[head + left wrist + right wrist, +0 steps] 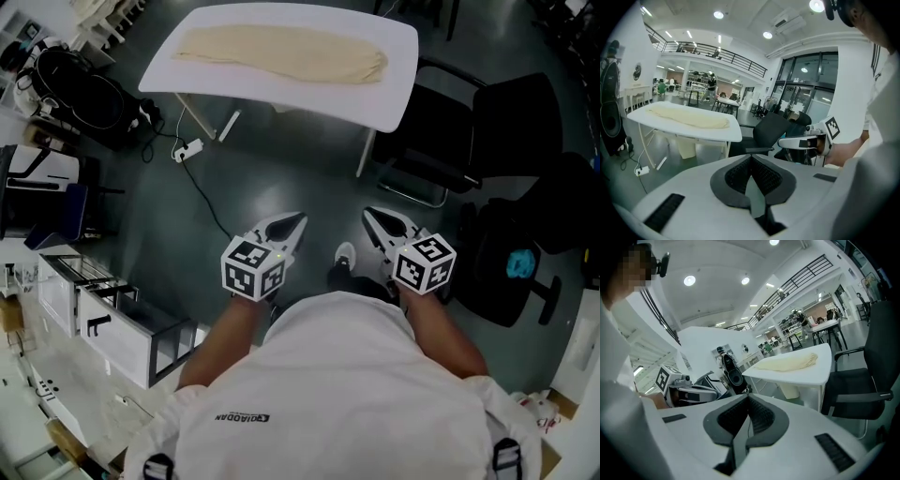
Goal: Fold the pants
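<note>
both grippers shut and empty, pants waiting on the table

head view first: the pants (pixel 281 52), cream and stretched out long, lie on the white table (pixel 398 94) at the top of the frame, and nothing is touching them. low in the centre, the left gripper (pixel 298 219) and right gripper (pixel 367 214) sit side by side over the dark floor, tips aimed up-frame at the table and well apart from it. a shoe (pixel 345 254) peeks out between them. left gripper view: jaws closed, pads meeting at the tip, nothing in them, pants on the table at centre left. right gripper view: jaws pressed together too, empty, pants just right of centre. a black chair (pixel 511 122) stands right of the table, and a power strip (pixel 188 149) lies on the floor to its left.
</note>
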The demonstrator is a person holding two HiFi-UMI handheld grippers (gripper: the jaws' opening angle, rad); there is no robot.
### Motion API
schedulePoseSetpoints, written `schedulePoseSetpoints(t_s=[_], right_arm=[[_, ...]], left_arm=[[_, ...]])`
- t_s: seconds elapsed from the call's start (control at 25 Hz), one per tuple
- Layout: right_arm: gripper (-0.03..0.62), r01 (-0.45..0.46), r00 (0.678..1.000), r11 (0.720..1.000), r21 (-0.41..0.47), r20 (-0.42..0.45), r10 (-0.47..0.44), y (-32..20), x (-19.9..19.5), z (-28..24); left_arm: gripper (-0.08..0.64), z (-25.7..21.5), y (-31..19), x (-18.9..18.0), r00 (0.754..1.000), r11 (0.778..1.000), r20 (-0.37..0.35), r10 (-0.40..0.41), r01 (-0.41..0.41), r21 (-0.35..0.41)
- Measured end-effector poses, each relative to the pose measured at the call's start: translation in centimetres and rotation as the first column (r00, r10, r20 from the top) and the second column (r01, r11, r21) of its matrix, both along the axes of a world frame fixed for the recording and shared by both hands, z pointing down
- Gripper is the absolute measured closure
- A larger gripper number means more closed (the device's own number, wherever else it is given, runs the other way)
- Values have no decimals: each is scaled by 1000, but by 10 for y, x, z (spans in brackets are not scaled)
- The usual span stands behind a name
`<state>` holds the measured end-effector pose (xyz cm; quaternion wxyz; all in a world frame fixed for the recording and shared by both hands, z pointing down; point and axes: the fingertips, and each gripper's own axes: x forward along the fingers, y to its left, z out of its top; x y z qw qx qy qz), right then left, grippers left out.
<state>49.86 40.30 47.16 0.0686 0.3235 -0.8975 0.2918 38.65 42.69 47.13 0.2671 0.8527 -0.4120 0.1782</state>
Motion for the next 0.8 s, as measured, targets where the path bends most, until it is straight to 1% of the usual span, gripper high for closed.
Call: schedulePoseSetpoints(t_s=[0.12, 0.24, 0.32, 0.44, 0.64, 0.8], right_arm=[[578, 14, 1000, 1000, 1, 6, -14, -23, -1, 0], [578, 30, 998, 999, 21, 46, -31, -49, -5, -8], [578, 37, 998, 998, 41, 58, -40, -68, -5, -13], [578, 36, 998, 998, 55, 53, -39, -93, -1, -15], [578, 34, 998, 997, 66, 48, -38, -116, 10, -17], [578, 26, 999, 999, 47, 42, -28, -123, 15, -11]], left_arm=[[532, 0, -23, 7, 1000, 1000, 7, 7, -7, -5], [532, -3, -49, 9, 1000, 1000, 19, 11, -11, 3], [532, -8, -67, 9, 999, 1000, 31, 6, -6, 16], [532, -18, -92, 8, 999, 999, 43, -11, 9, 49], [532, -29, -125, 11, 998, 996, 47, -41, 37, 87], [532, -28, -132, 15, 998, 997, 57, -19, 15, 75]])
